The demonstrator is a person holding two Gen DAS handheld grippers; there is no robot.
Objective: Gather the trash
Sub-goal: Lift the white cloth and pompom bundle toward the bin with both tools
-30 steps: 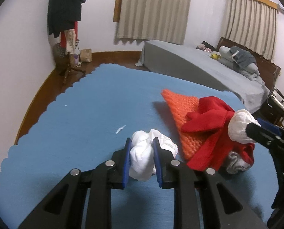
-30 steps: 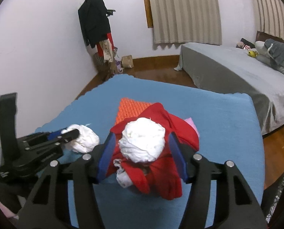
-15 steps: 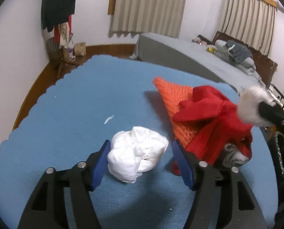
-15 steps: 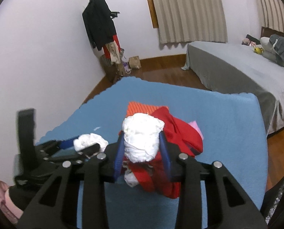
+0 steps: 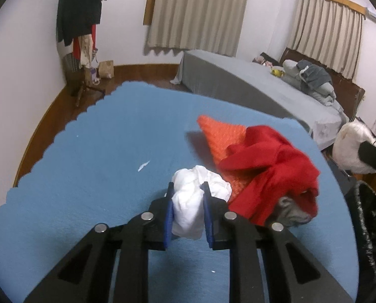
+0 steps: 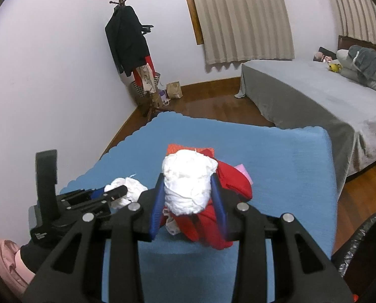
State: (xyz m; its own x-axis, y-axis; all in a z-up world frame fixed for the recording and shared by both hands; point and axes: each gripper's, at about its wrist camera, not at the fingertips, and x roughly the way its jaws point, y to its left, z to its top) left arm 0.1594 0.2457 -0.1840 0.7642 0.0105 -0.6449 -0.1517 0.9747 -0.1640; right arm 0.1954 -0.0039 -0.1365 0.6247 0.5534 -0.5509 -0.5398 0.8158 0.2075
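Both claws were loaded. Left claw (image 5: 186, 214) had just closed its jaws again on a crumpled white tissue wad (image 5: 191, 202), which sat low over the blue desk (image 5: 92, 166) beside the red cloth (image 5: 271, 166) and the orange knit (image 5: 223, 136). Right claw (image 6: 188, 207) pinched a second white paper ball (image 6: 188, 181), held clear above the red cloth near the desk's right edge. I judged both wads light, soft and springy, best squeezed across the middle so nothing tore loose. A black-lined trash bin (image 5: 372, 217) stood just off the desk's right edge; I could not tell what was in it.
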